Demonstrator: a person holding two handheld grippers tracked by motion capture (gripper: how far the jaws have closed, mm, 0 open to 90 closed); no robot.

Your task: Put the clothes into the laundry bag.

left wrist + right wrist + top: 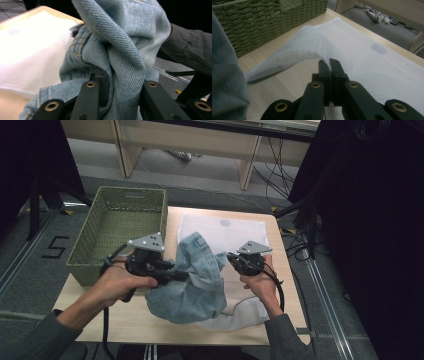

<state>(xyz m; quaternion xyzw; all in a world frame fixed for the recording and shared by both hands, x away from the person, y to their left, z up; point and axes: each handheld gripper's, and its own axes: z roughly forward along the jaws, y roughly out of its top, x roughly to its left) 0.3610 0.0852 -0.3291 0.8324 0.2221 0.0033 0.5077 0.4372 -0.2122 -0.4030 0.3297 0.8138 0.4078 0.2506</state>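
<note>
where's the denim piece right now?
High view: the denim piece sits mid-table, bunched over the white mesh bag, right of the green basket, clamped in the left gripper.

Black claws (170,275) (grey plates), grey sleeves (45,340)

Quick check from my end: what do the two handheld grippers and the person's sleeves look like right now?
Both the left gripper and right gripper are black, each topped by a grey three-cornered plate with small holes. Black fingers pivot on brass-coloured rivets. A black cable trails from each. The sleeves are dark grey.
</note>
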